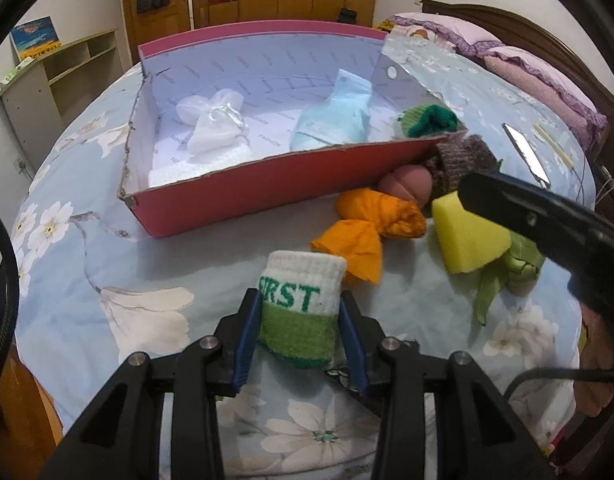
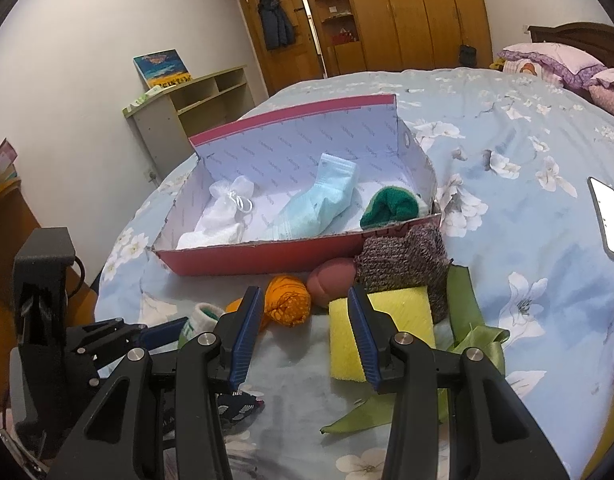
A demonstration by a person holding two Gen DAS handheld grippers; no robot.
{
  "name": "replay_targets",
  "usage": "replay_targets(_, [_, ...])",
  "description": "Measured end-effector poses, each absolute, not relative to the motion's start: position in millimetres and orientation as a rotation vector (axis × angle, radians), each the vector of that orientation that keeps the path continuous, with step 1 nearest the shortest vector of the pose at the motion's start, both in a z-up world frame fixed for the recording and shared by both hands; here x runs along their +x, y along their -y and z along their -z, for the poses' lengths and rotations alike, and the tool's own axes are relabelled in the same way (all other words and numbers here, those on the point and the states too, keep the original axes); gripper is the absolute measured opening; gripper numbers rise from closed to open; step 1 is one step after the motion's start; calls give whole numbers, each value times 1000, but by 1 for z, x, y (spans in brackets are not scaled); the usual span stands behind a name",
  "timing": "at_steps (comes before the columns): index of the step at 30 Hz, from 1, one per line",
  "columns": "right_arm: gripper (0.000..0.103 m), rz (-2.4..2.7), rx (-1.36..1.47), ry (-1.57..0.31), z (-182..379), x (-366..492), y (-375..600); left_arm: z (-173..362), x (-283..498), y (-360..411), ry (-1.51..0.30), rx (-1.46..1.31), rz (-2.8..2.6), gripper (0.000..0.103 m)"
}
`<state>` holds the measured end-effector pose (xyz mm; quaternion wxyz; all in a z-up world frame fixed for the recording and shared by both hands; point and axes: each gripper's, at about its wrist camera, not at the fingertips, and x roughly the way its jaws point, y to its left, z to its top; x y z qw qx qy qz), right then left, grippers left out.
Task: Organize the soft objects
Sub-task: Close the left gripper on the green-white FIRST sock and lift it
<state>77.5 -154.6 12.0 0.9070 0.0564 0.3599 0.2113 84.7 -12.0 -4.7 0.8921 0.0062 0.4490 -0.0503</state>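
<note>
Three soft things already lie inside the pink cardboard box (image 1: 243,194) on the bed: a white drawstring pouch (image 1: 213,120) on a white knitted cloth toward the left end, a pale blue sock (image 1: 335,118) in the middle, and a green knitted piece (image 1: 429,119) in the right corner. That looks like a bit under half the job.

The left gripper (image 1: 299,326) has its blue pads on either side of a white-and-green wristband (image 1: 301,304) (green letters across the white part), pressing its flanks, so I judge it grasped; it is low over the floral bedspread (image 1: 107,280), well short of the box's near wall.

Still outside, clustered just beside the box's right front corner: an orange cloth (image 2: 287,300), a reddish-brown ball (image 2: 333,280), a speckled brown knit (image 2: 403,264), a yellow sponge (image 2: 391,320) and a green ribbon (image 2: 475,336). The right gripper (image 2: 305,336) hangs above them with its fingers apart and nothing between them, the sponge just behind one finger
</note>
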Motion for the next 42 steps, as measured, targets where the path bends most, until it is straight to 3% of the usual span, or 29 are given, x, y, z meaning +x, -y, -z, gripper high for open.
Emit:
replay_targets(24, [45, -474, 223, -938, 25, 99, 132, -3, 77, -30, -883, -123, 82, 32])
replay_targets(38, [45, -467, 284, -952, 32, 121, 121, 4, 77, -33, -883, -143, 98, 33])
replay_targets(42, [36, -463, 281, -927, 32, 119, 123, 4, 77, -34, -882, -148, 98, 33])
